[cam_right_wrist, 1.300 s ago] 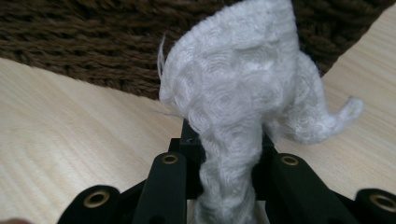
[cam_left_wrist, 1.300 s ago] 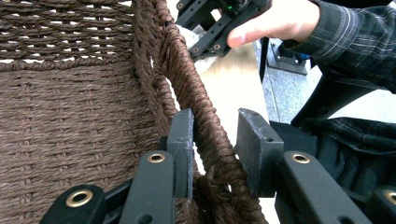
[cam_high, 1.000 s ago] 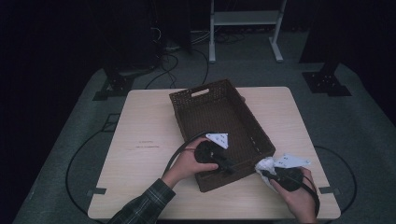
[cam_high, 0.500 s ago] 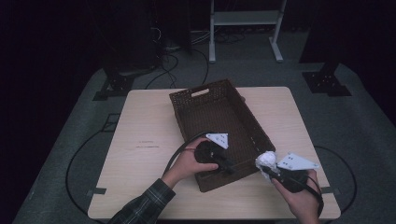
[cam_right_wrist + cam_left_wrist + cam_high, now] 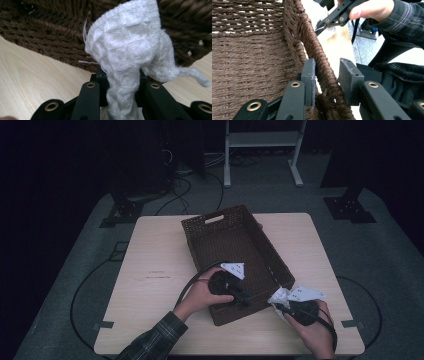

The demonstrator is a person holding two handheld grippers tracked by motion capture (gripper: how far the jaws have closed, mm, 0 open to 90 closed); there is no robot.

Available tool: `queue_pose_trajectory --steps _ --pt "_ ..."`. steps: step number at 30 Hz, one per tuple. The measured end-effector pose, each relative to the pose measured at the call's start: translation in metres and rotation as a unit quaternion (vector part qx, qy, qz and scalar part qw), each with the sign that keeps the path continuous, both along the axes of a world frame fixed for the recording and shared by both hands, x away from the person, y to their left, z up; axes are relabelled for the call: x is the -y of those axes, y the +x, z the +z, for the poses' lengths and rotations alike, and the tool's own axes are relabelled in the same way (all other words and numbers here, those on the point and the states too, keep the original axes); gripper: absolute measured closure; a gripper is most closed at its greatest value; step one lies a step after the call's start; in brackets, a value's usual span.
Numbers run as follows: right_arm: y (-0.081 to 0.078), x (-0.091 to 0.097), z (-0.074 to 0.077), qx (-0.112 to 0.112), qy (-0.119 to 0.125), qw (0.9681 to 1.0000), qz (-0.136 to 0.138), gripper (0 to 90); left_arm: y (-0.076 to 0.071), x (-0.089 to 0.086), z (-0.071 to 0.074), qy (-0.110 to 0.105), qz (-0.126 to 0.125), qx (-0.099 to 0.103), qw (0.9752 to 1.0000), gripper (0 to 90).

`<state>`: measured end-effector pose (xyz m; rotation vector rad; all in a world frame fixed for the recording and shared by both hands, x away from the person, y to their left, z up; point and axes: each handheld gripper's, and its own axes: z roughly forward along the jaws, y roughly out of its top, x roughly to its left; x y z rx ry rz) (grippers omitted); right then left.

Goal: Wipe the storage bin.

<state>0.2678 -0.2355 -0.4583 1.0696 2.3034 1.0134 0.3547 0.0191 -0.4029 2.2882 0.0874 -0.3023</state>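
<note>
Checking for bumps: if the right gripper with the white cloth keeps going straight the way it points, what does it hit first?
Most likely the brown woven basket's outer wall, straight ahead of the right gripper and its white cloth. How close it is, I can't tell.

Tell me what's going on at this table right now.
A person works at a light wooden table with two hand-held grippers. The left gripper straddles the near rim of a dark brown woven basket, one jaw inside and one outside, steadying it. The right gripper is shut on a bunched white waffle-weave cloth, held just outside the basket's near right corner, not yet inside.
</note>
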Motion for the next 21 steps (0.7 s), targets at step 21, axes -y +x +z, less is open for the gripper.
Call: queue_pose_trajectory --steps 21 --pt "-0.002 -0.016 -0.010 -0.033 -0.030 0.9987 0.023 73.5 0.000 0.000 0.000 -0.001 0.001 0.000 1.0000 66.2"
